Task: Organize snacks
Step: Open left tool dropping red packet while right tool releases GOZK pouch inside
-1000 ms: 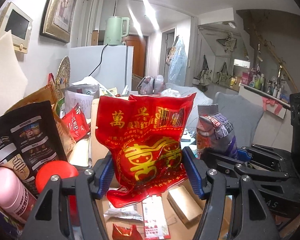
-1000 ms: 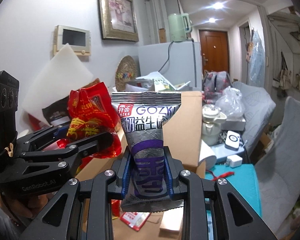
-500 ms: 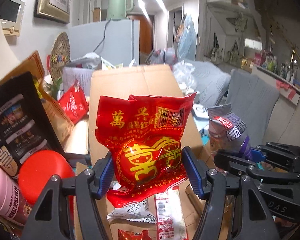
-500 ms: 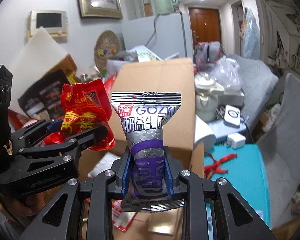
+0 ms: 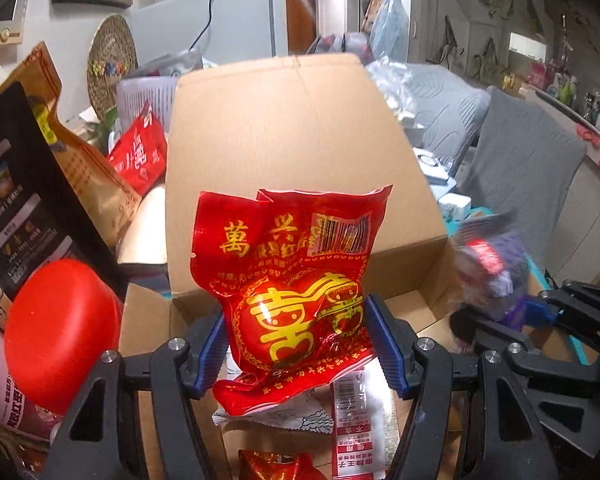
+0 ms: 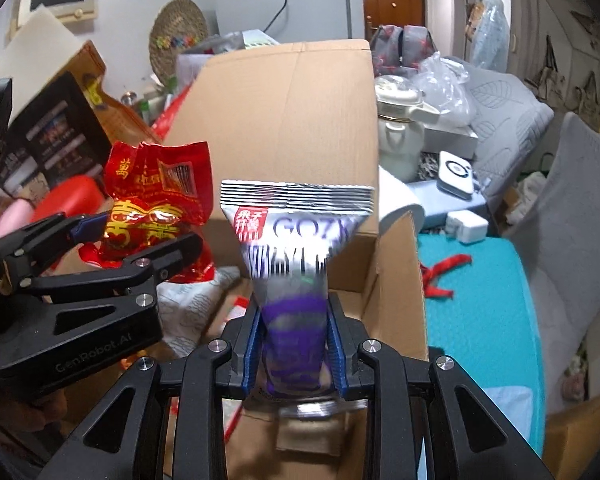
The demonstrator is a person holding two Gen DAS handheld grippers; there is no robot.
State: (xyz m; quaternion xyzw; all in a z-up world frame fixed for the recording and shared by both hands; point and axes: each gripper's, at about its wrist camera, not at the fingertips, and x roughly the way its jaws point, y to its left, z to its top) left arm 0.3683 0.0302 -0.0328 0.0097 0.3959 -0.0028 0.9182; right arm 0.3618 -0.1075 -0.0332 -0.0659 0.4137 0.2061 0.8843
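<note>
Left gripper (image 5: 296,344): jaws clamped on the red packet (image 5: 292,280), held upright, long axis vertical. Right gripper (image 6: 294,344): jaws clamped on the silver-purple pouch (image 6: 296,248), also upright. Both packs hang over the open cardboard box (image 5: 292,140); box mouth lies below and just ahead of each tool, so the coming move looks like a straight lowering. Neither arm clearly nearer.

Left wrist view shows loose packets on the box floor under the red packet. Right wrist view shows the box's right wall and the teal surface (image 6: 480,300) beyond it.
</note>
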